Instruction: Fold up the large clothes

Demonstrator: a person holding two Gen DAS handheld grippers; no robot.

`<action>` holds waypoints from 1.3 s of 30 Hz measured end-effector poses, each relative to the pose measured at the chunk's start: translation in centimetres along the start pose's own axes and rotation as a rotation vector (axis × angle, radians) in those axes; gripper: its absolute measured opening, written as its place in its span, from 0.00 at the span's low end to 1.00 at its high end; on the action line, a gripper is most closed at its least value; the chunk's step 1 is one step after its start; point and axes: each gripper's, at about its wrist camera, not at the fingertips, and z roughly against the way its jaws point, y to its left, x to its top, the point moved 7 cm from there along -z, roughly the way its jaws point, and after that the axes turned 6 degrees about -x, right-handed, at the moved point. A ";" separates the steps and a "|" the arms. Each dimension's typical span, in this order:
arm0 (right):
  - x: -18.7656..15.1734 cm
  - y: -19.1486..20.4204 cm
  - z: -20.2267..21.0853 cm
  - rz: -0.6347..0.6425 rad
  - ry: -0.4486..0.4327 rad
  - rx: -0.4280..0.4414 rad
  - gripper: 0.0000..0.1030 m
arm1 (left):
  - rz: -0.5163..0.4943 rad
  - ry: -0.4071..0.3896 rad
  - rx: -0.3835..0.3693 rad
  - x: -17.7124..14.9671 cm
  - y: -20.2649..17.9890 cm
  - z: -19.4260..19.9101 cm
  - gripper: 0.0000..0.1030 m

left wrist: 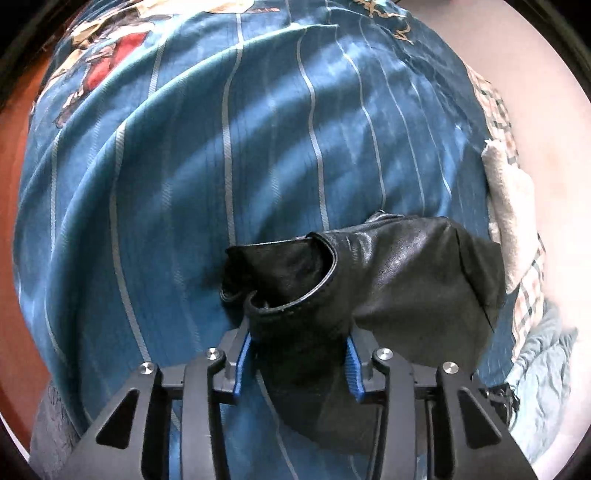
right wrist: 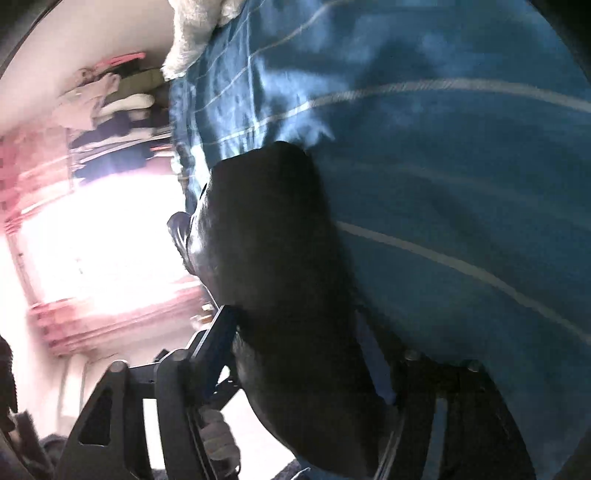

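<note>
Bedspread [left wrist: 258, 155], blue w/ pale stripes, fills most of left wrist view; its left edge drops off beside an orange-red strip [left wrist: 14, 258], so little room that side. Top left of spread has a printed picture patch [left wrist: 103, 70]. Centre: open striped cloth, flat w/ soft ridges, free to work over.

Left gripper [left wrist: 297, 354] low centre, blue pads narrow, clamped on a fold of the black leather garment [left wrist: 388, 280]. Garment bunches up from the jaws, rolled hem at left, bulk lying rightward on the spread. Right of it: white towel [left wrist: 511, 221] over checked cloth [left wrist: 532, 291] at bed edge, then pale wall. Crumpled light-blue cloth [left wrist: 546, 369] at lower right.

Right wrist view, blurred: bright window glare at left, clothes pile [right wrist: 118, 107] upper left, towel [right wrist: 192, 33] at top. Right gripper [right wrist: 299, 350] stands fairly wide, black garment [right wrist: 273, 236] between its jaws; can't tell if pads press it. Bedspread [right wrist: 443, 184] fills the right.
</note>
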 end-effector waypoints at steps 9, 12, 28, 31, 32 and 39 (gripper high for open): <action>0.8 2.7 -4.0 0.136 0.115 0.036 0.96 | -0.040 0.063 -0.016 0.6 0.2 -0.3 0.35; 1.0 4.2 -6.6 0.192 0.146 -0.055 0.96 | -0.057 0.071 -0.010 0.7 0.1 -0.2 0.35; -0.9 2.3 -8.2 -0.026 0.010 0.134 0.72 | -0.162 0.151 -0.029 4.0 -1.0 -2.5 0.51; -0.9 3.1 -8.8 -0.014 -0.040 0.089 0.70 | -0.177 0.124 -0.020 4.1 -1.5 -2.6 0.49; -0.9 3.3 -8.7 -0.049 -0.069 0.106 0.65 | -0.178 0.109 -0.017 4.2 -1.8 -2.3 0.48; -1.1 9.6 -6.4 -0.089 -0.173 0.191 0.47 | -0.198 0.121 -0.122 7.8 -7.0 1.0 0.31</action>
